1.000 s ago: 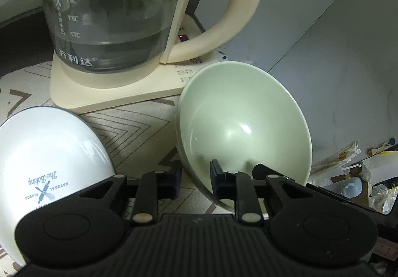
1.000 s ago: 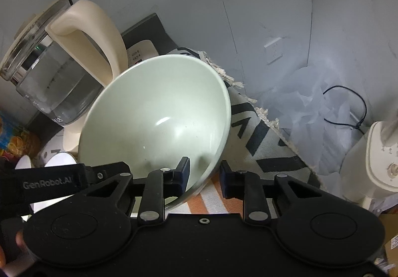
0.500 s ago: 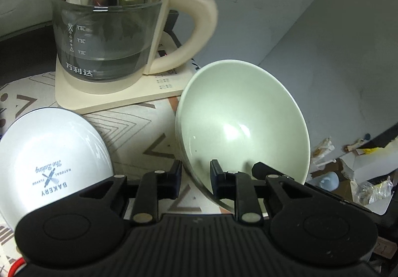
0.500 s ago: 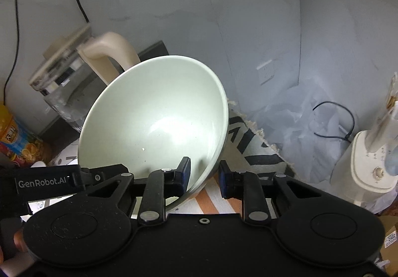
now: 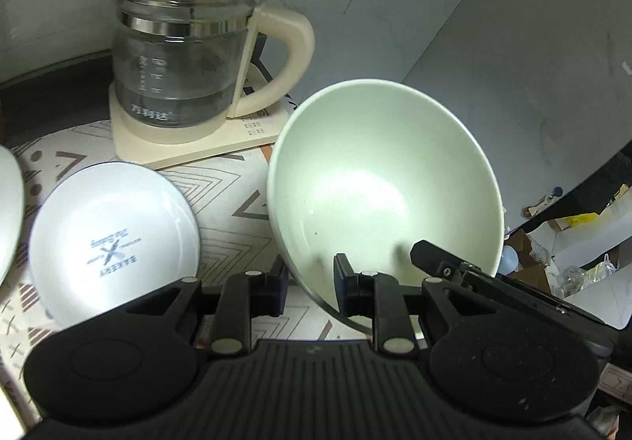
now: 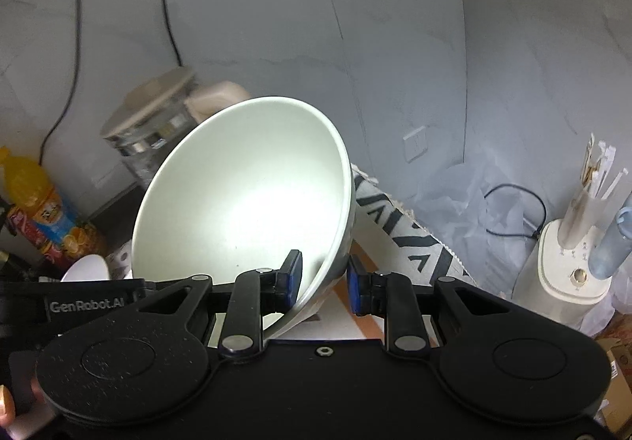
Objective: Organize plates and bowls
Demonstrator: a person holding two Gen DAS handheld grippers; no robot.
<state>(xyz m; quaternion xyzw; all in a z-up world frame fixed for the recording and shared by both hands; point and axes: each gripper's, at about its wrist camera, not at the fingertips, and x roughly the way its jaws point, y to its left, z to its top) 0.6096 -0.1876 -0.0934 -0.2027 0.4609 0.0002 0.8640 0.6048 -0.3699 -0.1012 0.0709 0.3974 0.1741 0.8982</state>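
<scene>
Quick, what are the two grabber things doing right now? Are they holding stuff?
Left gripper: closed on the rim of the pale green bowl.
Right gripper: closed on the same bowl's rim, one of its fingers inside.

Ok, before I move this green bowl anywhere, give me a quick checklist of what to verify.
1. Left gripper fingers straddle the green bowl rim: ok.
2. Right gripper clamps the rim too: ok.
3. Bowl is empty, nothing to spill while tilted: ok.
4. Bowl is apart from the kettle: ok.
5. White plate lies flat on the cloth with nothing on it: ok.
6. Clearance under the bowl's base: cannot tell, hidden.
</scene>
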